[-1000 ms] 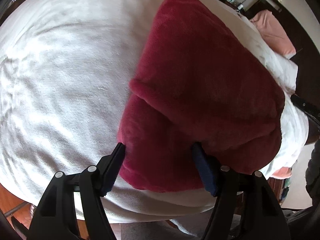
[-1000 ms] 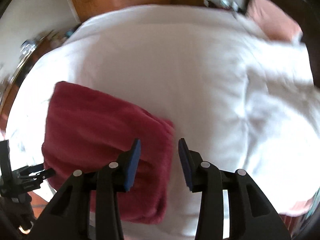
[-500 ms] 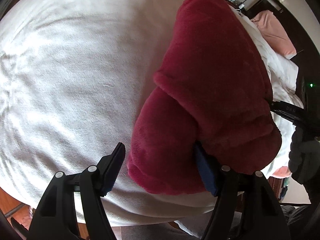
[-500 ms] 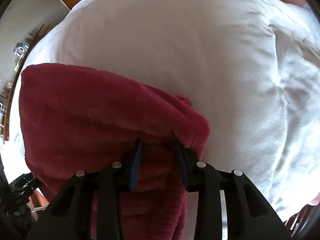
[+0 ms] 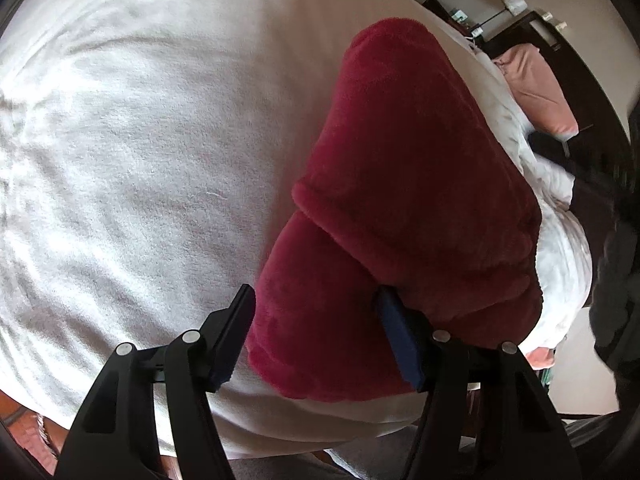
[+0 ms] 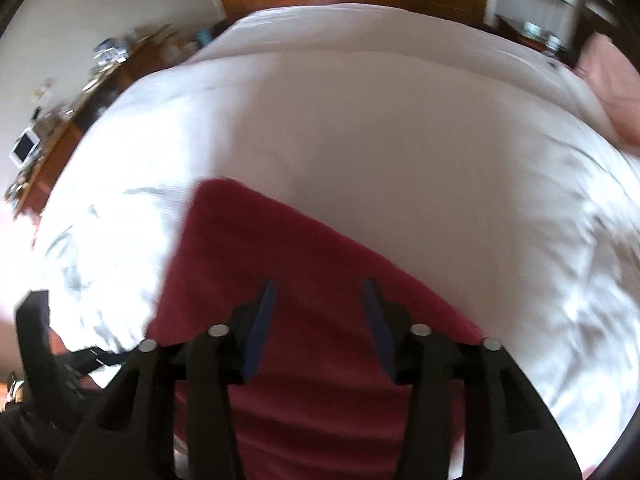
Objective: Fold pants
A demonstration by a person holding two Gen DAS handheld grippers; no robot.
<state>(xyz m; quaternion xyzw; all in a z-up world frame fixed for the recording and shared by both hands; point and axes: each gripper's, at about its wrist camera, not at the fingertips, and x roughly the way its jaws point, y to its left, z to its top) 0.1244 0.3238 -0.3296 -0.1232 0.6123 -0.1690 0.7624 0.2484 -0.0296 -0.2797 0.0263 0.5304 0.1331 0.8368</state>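
Lying folded on the white bedspread, near the bed's closest edge, are the dark red fleece pants, seen from two wrist cameras. In the left wrist view the garment shows two stacked layers: an upper fold whose rolled edge crosses the fabric diagonally, and a lower layer that protrudes beneath it toward the camera. The left gripper is spread wide, its jaws apart and released; the protruding lower layer sits between them. The inner face of one finger lies just beside the cloth, while the blue pad of the other sits against the underside of the upper fold. No clamping of the fabric is visible.

In the right wrist view, which is motion-blurred, the pants fill the lower centre of the picture and run under the tool. The right gripper is likewise parted and grasps nothing: red fabric shows in the gap between its two blue-faced fingers, and whether the tips touch the cloth cannot be told. At the lower left edge of this view a dark, blurred shape appears; what it is cannot be told.

Toward the head of the bed lies a pink pillow, against a dark headboard. A wooden sideboard carrying small, blurred items stands along the wall beyond the bed's far side. No brand, label or legible writing appears in either view.
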